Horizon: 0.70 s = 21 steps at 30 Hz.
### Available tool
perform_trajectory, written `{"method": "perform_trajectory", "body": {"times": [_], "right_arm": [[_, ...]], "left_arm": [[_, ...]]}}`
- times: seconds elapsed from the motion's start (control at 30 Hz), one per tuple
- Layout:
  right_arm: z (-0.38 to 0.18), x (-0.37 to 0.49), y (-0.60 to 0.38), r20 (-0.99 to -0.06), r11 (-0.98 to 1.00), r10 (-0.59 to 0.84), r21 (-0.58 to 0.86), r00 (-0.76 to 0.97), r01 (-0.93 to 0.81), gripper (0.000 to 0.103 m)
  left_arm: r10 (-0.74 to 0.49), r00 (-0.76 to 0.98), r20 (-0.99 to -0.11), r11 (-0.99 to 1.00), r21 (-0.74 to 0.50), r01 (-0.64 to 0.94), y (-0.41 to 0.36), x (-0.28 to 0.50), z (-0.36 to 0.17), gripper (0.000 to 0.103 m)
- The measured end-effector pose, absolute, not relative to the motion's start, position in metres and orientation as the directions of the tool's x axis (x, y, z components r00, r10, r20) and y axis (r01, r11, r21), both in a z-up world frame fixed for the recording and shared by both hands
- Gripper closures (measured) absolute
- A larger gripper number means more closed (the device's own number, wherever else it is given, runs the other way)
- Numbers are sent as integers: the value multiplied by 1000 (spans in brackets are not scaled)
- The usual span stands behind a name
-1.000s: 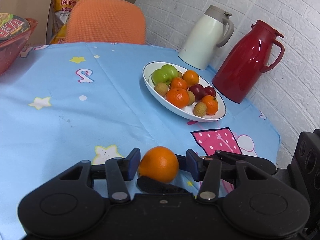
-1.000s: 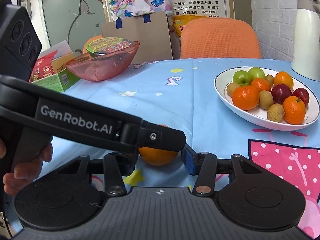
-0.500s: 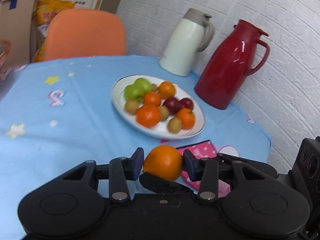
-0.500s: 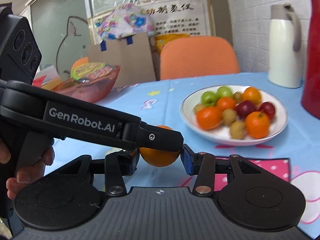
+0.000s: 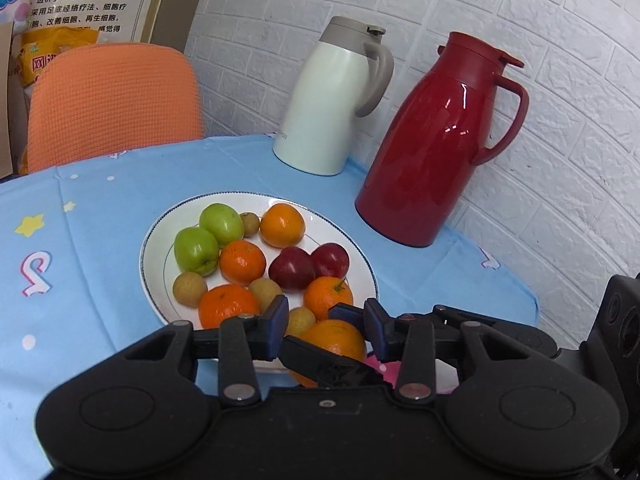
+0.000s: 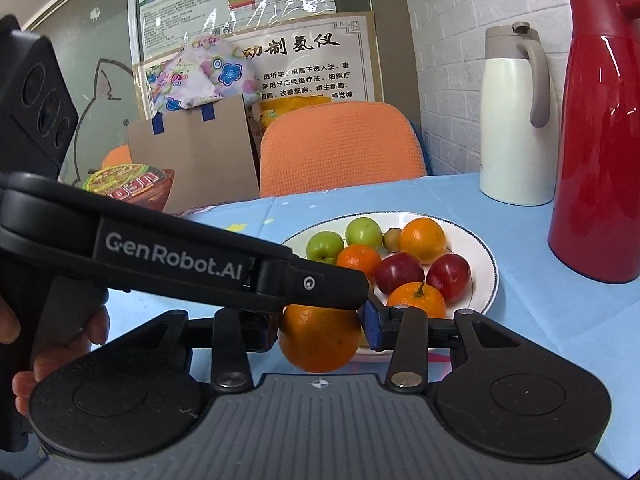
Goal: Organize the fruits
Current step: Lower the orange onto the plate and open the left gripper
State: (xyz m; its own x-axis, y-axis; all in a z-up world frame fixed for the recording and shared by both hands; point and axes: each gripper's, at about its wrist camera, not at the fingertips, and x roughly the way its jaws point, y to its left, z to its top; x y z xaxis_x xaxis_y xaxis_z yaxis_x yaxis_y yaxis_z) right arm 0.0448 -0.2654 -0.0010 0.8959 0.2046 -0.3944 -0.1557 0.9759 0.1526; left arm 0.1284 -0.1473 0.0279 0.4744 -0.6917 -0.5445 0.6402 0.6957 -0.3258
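A large orange (image 5: 336, 338) sits between the pads of my left gripper (image 5: 326, 316), which is shut on it at the near rim of the white plate (image 5: 156, 264). My right gripper (image 6: 320, 326) crosses the same orange (image 6: 320, 344) from the other side. Its jaws are closing, and both pads touch the fruit. One right finger (image 5: 316, 360) runs across the front of the orange in the left wrist view. A left finger (image 6: 312, 284) lies over its top in the right wrist view. The plate (image 6: 480, 276) holds green apples, red plums, tangerines and small brown fruits.
A white jug (image 5: 332, 112) and a red jug (image 5: 432, 152) stand behind the plate by the brick wall. An orange chair (image 5: 112, 104) is at the table's far side. A red bowl (image 6: 132, 184) and a cardboard box (image 6: 192, 152) are at the left. A hand (image 6: 60, 344) grips the left handle.
Both grippers have carried the orange across the blue cloth up to the plate's near rim. The right jaws have narrowed onto the fruit.
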Motion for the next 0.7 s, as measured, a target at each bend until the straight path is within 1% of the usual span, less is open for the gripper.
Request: {"method": "perform_trajectory", "body": {"times": [0.17, 0.4, 0.43, 0.47, 0.5, 0.53, 0.57, 0.7], "right_arm": [[-2, 51, -265, -383, 973, 217, 160, 898, -167, 33], [-5, 70, -263, -381, 970, 230, 160, 896, -181, 33], [-7, 72, -264, -384, 970, 232, 164, 893, -182, 30], [-9, 73, -264, -396, 970, 229, 163, 889, -177, 28], [-10, 72, -264, -405, 973, 220, 156, 887, -170, 26], [-11, 68, -265, -409, 975, 215, 148, 887, -168, 15], [-12, 63, -265, -408, 976, 208, 142, 889, -163, 10], [-16, 47, -268, -416, 981, 180, 147, 891, -130, 9]], "left_arm": [[-696, 475, -538, 698, -351, 624, -145, 139, 27, 21], [-661, 509, -551, 732, -325, 599, -143, 152, 25, 21], [-657, 506, -559, 735, -325, 595, -143, 154, 24, 21], [-659, 503, -560, 736, -339, 586, -140, 156, 22, 15], [-656, 504, -561, 739, -347, 577, -138, 157, 20, 15], [-654, 505, -563, 742, -349, 572, -135, 156, 19, 15], [-655, 510, -558, 742, -347, 573, -132, 155, 19, 15], [-664, 509, -548, 735, -350, 582, -128, 152, 18, 15]]}}
